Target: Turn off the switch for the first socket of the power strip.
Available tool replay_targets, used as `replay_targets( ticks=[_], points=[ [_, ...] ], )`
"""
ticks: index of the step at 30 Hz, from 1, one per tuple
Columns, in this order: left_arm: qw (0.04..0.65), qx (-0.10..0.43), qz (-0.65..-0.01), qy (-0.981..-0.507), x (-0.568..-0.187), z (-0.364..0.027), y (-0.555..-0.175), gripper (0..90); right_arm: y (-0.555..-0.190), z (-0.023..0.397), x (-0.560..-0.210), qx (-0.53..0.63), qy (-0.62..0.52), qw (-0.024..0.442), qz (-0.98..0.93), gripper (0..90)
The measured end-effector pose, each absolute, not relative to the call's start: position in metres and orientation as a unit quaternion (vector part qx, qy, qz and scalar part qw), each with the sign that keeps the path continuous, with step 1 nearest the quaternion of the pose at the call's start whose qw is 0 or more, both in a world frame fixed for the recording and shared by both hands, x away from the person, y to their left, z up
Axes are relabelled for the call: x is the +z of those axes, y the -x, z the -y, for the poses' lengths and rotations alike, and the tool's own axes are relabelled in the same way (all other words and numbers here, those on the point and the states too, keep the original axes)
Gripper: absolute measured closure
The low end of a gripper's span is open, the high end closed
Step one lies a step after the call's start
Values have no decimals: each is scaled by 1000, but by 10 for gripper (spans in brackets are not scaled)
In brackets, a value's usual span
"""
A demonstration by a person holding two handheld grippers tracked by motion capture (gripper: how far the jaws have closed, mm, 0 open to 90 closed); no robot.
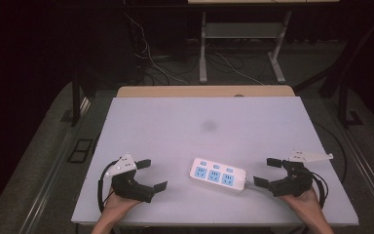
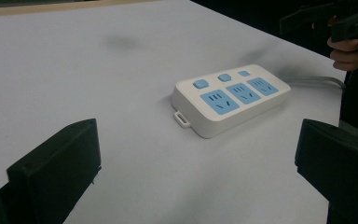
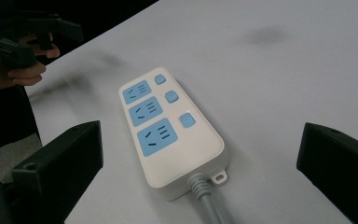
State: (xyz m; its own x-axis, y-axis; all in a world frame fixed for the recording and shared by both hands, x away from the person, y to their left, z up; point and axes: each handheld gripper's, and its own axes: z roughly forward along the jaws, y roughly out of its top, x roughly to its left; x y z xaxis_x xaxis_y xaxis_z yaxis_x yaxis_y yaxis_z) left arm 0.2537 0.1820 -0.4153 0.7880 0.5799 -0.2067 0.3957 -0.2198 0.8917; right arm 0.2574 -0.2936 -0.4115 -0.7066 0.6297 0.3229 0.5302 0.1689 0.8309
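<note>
Two open tools (image 1: 150, 174) (image 1: 265, 171) flanking power strip (image 1: 218, 175)

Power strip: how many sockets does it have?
3, in a row along the power strip: one nearest the cable, one in the middle, one at the far end. No more visible on top.
</note>
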Motion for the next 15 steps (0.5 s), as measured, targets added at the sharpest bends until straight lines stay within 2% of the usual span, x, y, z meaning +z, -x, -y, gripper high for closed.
replay_targets(
  ticks=[15],
  points=[
    [539, 82, -314, -777, -416, -182, -254, 0, -258, 296, -411, 522, -383, 45, -761, 0]
  ],
)
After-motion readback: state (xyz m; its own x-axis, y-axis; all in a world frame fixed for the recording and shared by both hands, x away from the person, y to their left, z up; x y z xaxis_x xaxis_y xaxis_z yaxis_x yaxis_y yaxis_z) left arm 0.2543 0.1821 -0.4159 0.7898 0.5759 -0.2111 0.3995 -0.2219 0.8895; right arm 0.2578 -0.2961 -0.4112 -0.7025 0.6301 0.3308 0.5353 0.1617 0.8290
